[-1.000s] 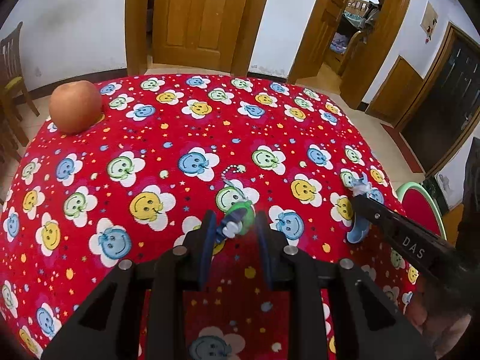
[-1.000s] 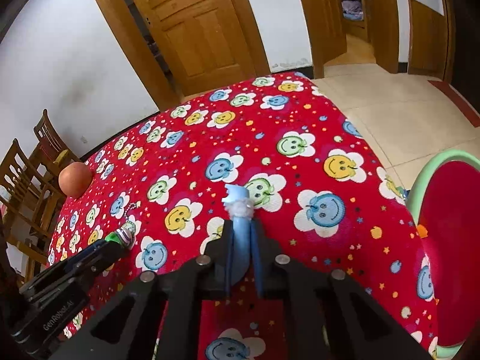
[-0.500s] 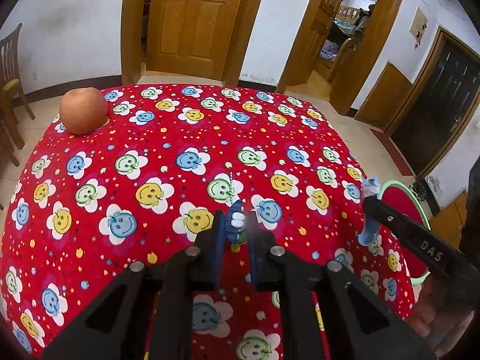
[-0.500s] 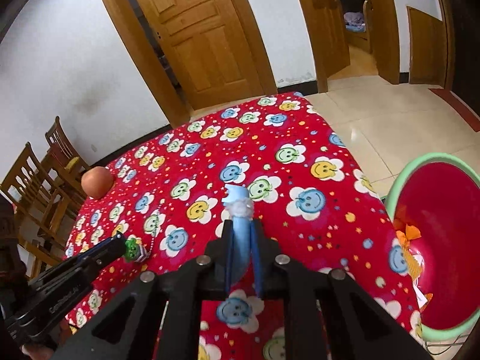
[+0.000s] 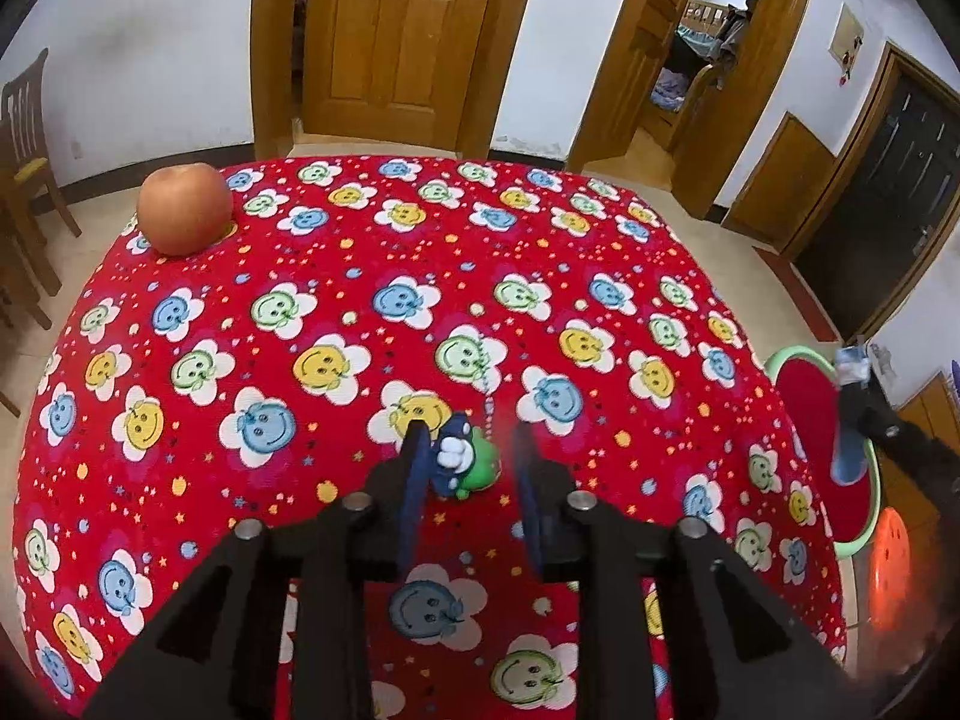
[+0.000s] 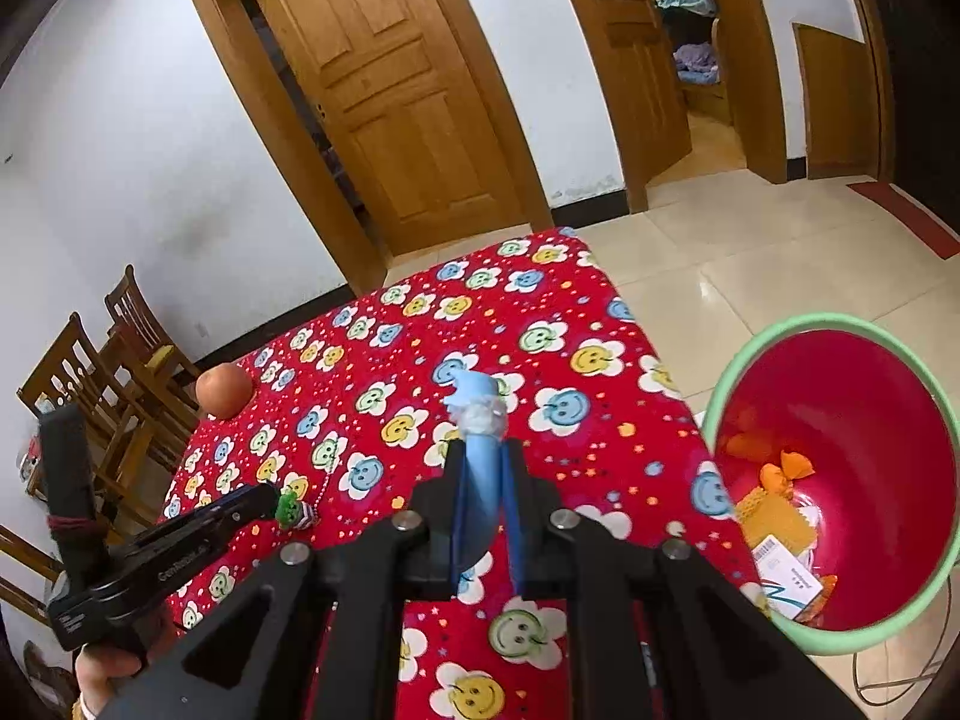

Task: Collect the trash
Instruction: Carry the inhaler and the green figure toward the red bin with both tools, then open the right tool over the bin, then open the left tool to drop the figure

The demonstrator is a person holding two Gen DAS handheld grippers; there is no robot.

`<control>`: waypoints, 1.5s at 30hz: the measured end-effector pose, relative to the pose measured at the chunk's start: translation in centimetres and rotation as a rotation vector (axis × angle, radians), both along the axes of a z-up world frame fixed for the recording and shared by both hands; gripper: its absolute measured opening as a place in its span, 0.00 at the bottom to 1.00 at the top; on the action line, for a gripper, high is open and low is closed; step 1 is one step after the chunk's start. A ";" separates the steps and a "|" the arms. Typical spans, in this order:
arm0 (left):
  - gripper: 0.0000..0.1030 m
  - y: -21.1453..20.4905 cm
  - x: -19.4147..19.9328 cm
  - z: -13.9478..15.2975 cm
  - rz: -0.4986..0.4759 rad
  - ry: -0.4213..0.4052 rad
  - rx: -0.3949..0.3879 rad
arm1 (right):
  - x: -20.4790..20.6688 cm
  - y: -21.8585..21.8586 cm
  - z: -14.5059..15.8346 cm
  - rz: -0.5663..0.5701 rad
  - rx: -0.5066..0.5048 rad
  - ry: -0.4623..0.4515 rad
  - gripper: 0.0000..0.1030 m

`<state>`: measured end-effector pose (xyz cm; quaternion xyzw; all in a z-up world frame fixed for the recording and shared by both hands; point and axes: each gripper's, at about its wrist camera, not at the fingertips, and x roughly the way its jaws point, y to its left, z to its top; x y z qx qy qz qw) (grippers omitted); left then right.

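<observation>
The left hand-held gripper (image 5: 471, 459) hangs low over the counter (image 5: 336, 276), which is covered by a red cloth printed with smiley flowers. Its jaws have just been opening and now stand apart. A small green and blue toy (image 5: 465, 463) sits between them, against the left finger (image 5: 414, 480) and clear of the right one, so it is released rather than gripped. It appears to rest on the cloth, and a thin bead chain (image 5: 485, 375) runs away from it across the fabric.

The right hand-held gripper (image 6: 483, 483) is clenched on a pale blue figure (image 6: 477, 450) with a white ruff and a pointed blue top, which sticks out beyond the fingertips. From the right wrist view this figure is held over the counter, near the edge beside the bin (image 6: 936, 420). The bin is red inside with a pale green rim and stands on the tiled floor (image 6: 750, 276) just off the counter's side. It holds orange wrappers (image 6: 780, 471) and a white card (image 6: 786, 570).

Further off, an apple (image 5: 183, 207) sits near the far left corner of the counter. Wooden chairs (image 6: 108, 384) stand beyond that corner. A closed wooden door (image 5: 390, 42) faces the counter in a white wall, and an open doorway (image 5: 708, 54) lies to its right.
</observation>
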<state>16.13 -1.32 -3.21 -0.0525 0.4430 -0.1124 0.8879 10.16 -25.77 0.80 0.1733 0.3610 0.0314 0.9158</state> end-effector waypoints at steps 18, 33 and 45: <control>0.36 -0.8 0.4 -2.2 0.009 0.026 0.085 | -2.6 -4.6 -0.3 -0.076 -0.006 0.006 0.12; 0.31 -3.2 -1.5 0.2 -0.052 -0.021 0.038 | -4.4 -7.2 -0.2 -0.127 -0.007 -0.004 0.12; 0.31 -8.3 -2.9 4.1 -0.161 -0.095 -0.008 | -6.0 -10.7 -0.1 -0.205 -0.009 -0.005 0.12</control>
